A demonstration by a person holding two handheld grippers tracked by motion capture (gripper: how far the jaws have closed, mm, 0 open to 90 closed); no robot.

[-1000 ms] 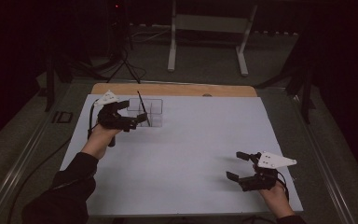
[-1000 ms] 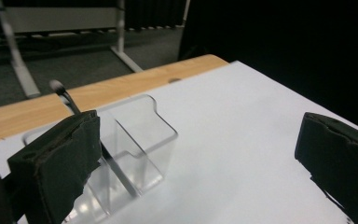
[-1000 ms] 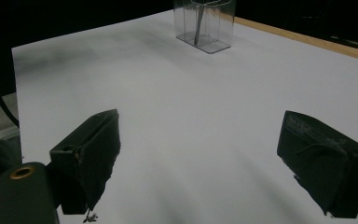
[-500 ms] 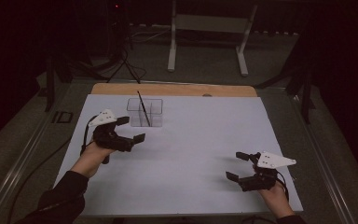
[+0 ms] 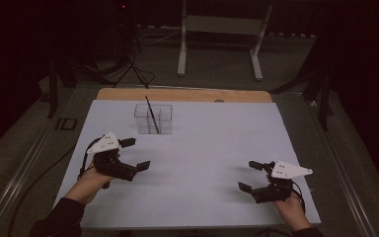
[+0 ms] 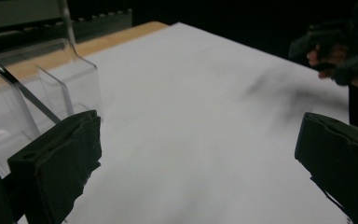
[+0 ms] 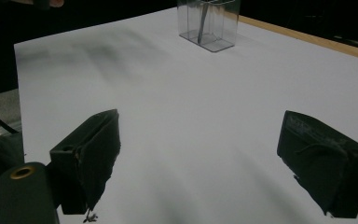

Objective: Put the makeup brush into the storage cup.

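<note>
We hold both claws open and empty: left claw (image 5: 132, 154), right claw (image 5: 249, 176). Ahead of the left claw stands the bin (image 5: 153, 119) holding a rod (image 5: 151, 114); placing looks done. Next, likely rest.

In the left gripper view, the clear plastic holder (image 6: 37, 93) was cut off by the left edge, and the other gripper (image 6: 340, 51) appeared dark and blurred.

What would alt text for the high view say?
A person's two hands each hold an open gripper, left gripper and right gripper, over a white table. A clear container holds a dark thin stick.
</note>
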